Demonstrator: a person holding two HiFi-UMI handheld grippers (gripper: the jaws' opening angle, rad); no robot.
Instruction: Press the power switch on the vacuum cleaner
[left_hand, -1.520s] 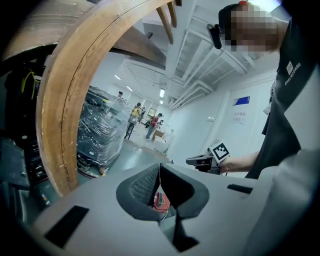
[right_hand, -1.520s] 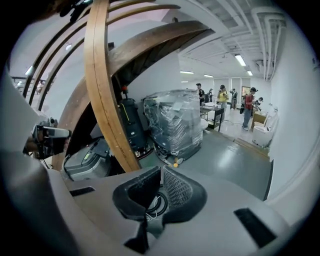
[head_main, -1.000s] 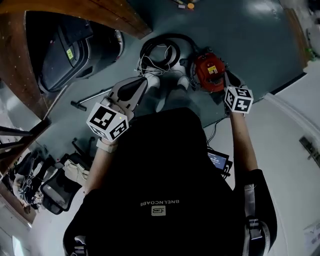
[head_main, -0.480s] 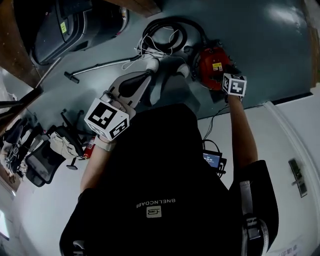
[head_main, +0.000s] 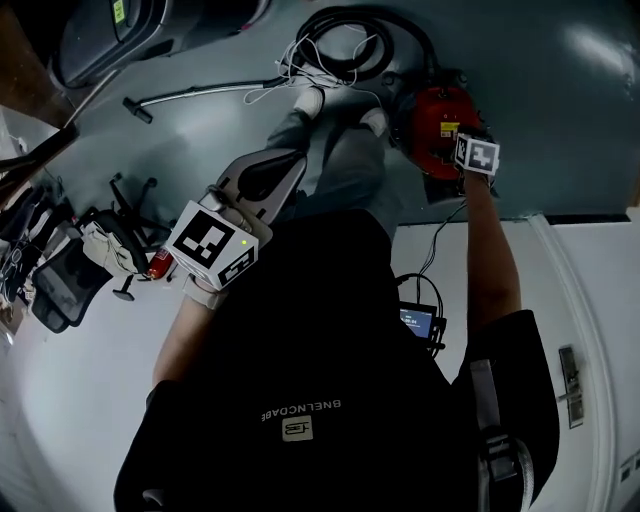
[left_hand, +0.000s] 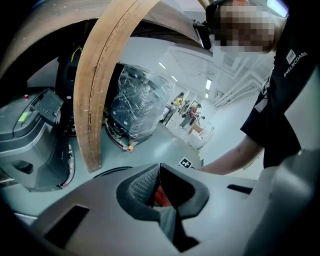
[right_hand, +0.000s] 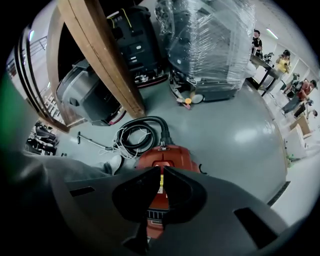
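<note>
The right hand-held gripper (right_hand: 160, 170), jaws nearly together and empty, hangs over the red, black-hosed vacuum cleaner (right_hand: 166, 155).

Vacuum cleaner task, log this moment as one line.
right gripper: shut, empty, over red vacuum cleaner | left gripper: shut, empty, held aside | press: not confirmed
</note>
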